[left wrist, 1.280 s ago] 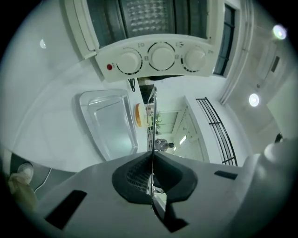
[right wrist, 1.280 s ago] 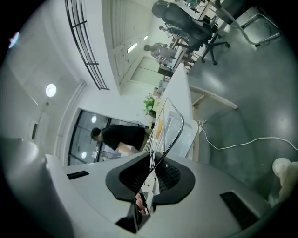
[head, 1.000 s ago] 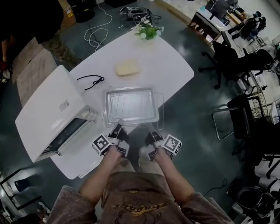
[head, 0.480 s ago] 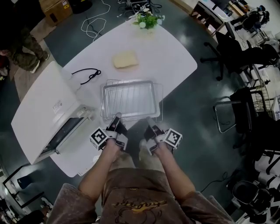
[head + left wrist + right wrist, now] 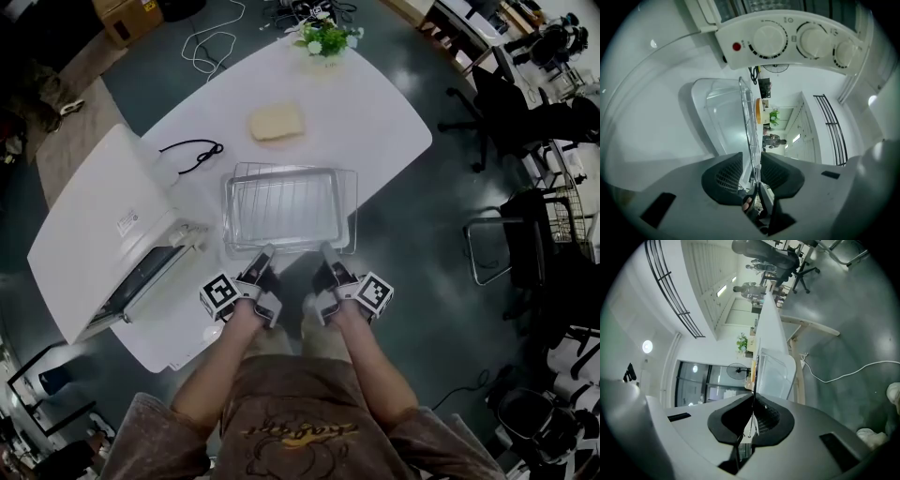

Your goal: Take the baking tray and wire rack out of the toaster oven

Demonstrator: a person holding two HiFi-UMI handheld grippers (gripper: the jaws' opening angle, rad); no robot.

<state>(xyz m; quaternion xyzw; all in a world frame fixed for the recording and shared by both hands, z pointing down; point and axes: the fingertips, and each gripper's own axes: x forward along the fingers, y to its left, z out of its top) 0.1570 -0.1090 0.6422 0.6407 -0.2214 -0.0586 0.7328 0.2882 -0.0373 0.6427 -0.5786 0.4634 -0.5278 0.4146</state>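
The baking tray [image 5: 286,208] and the wire rack [image 5: 352,202] lie stacked together on the white table [image 5: 375,122], just beside the toaster oven [image 5: 103,234] and fully clear of its open front, so the main part of the task looks done. The rack's wires show across the tray and stick out past it on the right side. Both grippers are at the stack's near edge. The left gripper [image 5: 263,258] has just been opening its jaws: in its own view the pads stand apart with the thin rim of the stack [image 5: 752,140] upright between them, and neither pad seems to press on it, so this claw has let go. The oven's dial panel [image 5: 787,40] fills the top of that view. The right gripper [image 5: 328,258] is closed tight on a thin edge [image 5: 753,394] that seems to be the near wire of the rack, though it is hard to tell that from the tray's rim. What seems left is small: the right claw has to release too, and both hands can then draw back. Whether tray and rack should be parted is unclear from the task. A yellowish pad [image 5: 276,121], a black cable [image 5: 192,150] and a small plant [image 5: 325,37] sit further off, well apart from the stack.
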